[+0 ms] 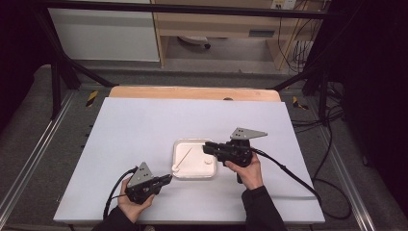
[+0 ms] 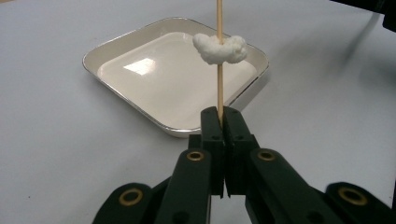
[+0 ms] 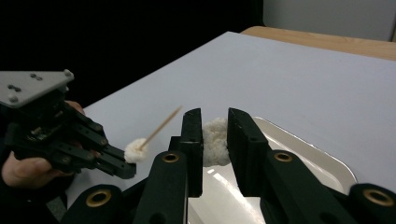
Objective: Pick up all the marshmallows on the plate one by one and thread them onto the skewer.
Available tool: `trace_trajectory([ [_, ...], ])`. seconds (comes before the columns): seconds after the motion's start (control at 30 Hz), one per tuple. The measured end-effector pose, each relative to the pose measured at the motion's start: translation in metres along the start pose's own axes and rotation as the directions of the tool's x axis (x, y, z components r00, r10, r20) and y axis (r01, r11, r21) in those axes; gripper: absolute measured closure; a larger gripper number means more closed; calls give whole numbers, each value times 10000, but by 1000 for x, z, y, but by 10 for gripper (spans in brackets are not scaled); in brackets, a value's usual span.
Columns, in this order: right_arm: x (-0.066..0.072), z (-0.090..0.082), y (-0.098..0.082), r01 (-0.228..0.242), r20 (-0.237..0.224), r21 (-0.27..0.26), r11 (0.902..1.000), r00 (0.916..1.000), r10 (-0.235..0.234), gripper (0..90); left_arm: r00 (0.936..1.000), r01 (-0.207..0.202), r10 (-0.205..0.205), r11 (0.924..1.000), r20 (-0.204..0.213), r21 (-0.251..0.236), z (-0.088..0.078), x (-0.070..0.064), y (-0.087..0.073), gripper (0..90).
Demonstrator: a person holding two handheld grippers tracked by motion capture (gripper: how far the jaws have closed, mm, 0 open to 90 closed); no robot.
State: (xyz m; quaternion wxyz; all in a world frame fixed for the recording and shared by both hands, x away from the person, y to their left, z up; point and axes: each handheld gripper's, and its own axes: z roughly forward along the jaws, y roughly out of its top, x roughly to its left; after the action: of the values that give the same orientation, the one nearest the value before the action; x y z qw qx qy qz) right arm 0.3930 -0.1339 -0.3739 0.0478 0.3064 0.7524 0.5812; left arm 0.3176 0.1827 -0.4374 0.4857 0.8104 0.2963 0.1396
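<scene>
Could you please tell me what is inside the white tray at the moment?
The white tray looks bare inside. One white lump sits on the skewer above it; the right tool holds another lump, hiding part of the tray floor.

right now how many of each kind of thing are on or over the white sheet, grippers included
grippers: 2, the left gripper shut on the skewer, the right gripper shut on a rice piece
white trays: 1, the tray
wooden skewers: 1, the skewer
white rice pieces: 2, the skewered piece and the loose piece
total: 6
</scene>
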Motion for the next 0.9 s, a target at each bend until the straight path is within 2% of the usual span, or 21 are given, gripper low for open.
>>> trace_trajectory([
  [0.13, 4, 4, 8, -174, -416, -274, 9995, 9990, 163, 765, 10000, -20, 20, 10000, 4, 15, 0, 0, 0, 887],
  [0.23, 5, 9, 12, -176, -536, -275, 9995, 9984, 161, 765, 10000, -10, 10, 10000, 8, -15, 0, -1, 0, 887],
  [0.37, 5, 16, 13, -453, -832, -378, 9983, 9956, 421, 766, 10000, -30, 30, 10000, 5, -37, 0, -1, 0, 887],
  [0.57, 4, 23, 10, -769, -1054, -358, 9964, 9918, 727, 767, 10000, -66, 66, 10000, 1, -75, -1, -1, 0, 887],
  [0.9, 3, 29, 6, -1028, -1299, -332, 9941, 9867, 977, 768, 9999, -157, 156, 9997, -36, -187, -2, -2, 0, 887],
])
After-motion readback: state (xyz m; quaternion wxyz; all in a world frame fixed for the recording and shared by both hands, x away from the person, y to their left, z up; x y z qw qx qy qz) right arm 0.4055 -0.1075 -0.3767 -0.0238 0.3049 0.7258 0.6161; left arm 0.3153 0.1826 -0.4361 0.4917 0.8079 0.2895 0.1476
